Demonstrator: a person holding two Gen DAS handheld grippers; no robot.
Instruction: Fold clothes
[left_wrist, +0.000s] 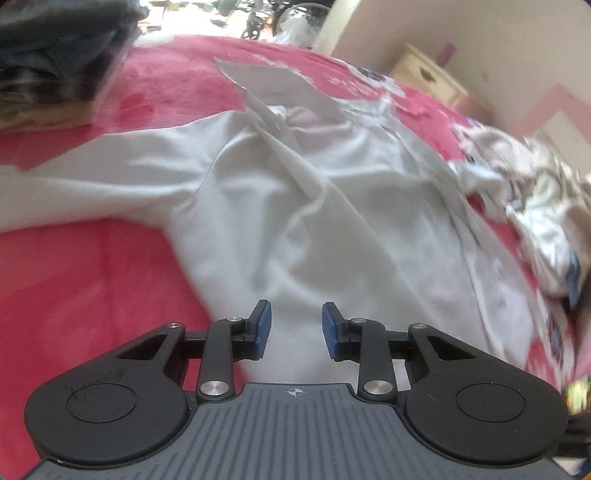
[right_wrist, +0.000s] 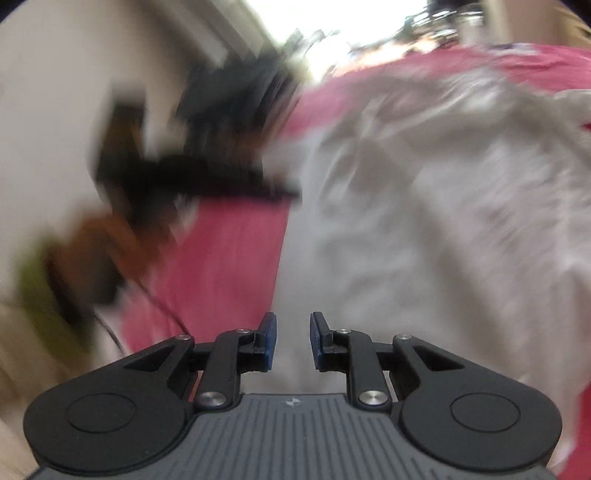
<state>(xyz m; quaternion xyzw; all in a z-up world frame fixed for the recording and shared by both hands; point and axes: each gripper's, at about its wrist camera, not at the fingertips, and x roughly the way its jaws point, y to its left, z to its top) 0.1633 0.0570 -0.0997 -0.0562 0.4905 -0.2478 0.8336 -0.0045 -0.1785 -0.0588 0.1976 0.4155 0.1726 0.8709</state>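
The wrinkled white long-sleeved cotton shirt (left_wrist: 332, 206) lies spread flat on the bed's pink plush blanket (left_wrist: 85, 288), and everything else sits around it. Nearest, at the shirt's near hem, the left claw (left_wrist: 296, 330) hangs with its blue-padded fingers (left_wrist: 264, 328) parted wide and nothing between them. In the heavily blurred right wrist view, the right claw (right_wrist: 293, 341) is likewise parted and empty, just over the shirt's (right_wrist: 424, 221) near edge where white cloth meets pink blanket (right_wrist: 221, 258). One sleeve stretches off the shirt to its left across the blanket. Right of the shirt lies a crumpled heap of grey-and-white patterned clothing (left_wrist: 524, 195). Beyond the shirt's left shoulder sits a dark stack of folded garments (left_wrist: 55, 62). Past the collar end, a cream-coloured drawer unit (left_wrist: 428, 79) stands against the wall.
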